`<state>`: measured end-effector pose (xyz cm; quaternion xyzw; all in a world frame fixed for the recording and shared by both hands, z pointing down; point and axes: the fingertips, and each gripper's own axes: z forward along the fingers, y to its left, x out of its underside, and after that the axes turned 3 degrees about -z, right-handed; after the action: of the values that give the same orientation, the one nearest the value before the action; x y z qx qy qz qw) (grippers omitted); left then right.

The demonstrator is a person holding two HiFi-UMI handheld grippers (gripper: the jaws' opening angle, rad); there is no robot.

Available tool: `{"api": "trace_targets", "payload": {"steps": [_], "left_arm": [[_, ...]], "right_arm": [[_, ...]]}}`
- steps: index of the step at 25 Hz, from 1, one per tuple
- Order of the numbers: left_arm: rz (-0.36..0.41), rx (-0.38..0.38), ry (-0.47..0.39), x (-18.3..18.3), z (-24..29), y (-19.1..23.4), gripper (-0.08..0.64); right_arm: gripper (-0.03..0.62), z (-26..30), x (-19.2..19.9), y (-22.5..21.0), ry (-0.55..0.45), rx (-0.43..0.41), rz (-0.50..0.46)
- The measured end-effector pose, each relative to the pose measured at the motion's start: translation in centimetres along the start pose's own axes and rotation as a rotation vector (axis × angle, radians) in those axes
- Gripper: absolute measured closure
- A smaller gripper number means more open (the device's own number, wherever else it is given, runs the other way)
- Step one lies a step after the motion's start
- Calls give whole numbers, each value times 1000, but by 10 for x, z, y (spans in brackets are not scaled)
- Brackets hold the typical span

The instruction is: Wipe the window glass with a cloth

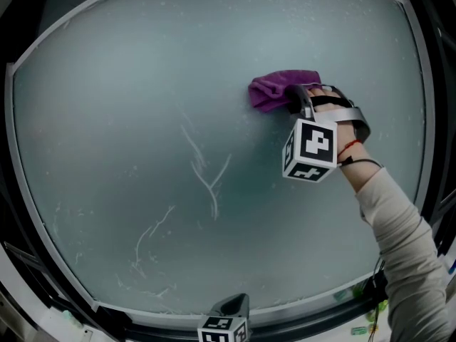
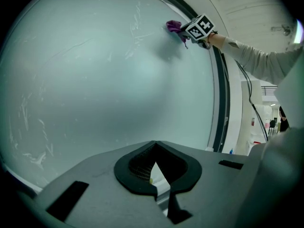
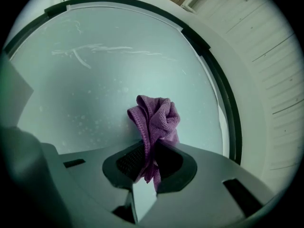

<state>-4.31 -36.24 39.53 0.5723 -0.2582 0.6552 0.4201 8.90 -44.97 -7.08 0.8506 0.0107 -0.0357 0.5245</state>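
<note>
The window glass point(image 1: 142, 120) is frosted, pale and large, and fills the head view, with thin white streaks point(image 1: 208, 171) near its middle. A crumpled purple cloth point(image 1: 280, 89) is pressed to the glass at the upper right. My right gripper point(image 1: 296, 100) is shut on the cloth, and a hand holds the gripper under its marker cube. In the right gripper view the cloth point(image 3: 156, 118) bunches out of the right gripper point(image 3: 153, 145) against the glass point(image 3: 109, 75). My left gripper point(image 1: 225, 323) sits low at the bottom edge. Its jaws point(image 2: 154, 148) are together, holding nothing and off the glass. The cloth point(image 2: 173, 25) also shows far off.
A dark window frame point(image 1: 429, 120) rims the glass on the right and along the bottom. More streaks point(image 1: 146, 244) mark the lower left of the pane. Beyond the frame, the left gripper view shows a cable point(image 2: 254, 113) and a bright room.
</note>
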Motion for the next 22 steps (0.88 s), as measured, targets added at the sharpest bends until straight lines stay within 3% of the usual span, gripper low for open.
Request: {"api": "trace_targets", "payload": {"steps": [22], "left_arm": [[0,3,3,6,-7,1,555]], "right_arm": [[540,-58,-6,122,-27,-161,14]]}}
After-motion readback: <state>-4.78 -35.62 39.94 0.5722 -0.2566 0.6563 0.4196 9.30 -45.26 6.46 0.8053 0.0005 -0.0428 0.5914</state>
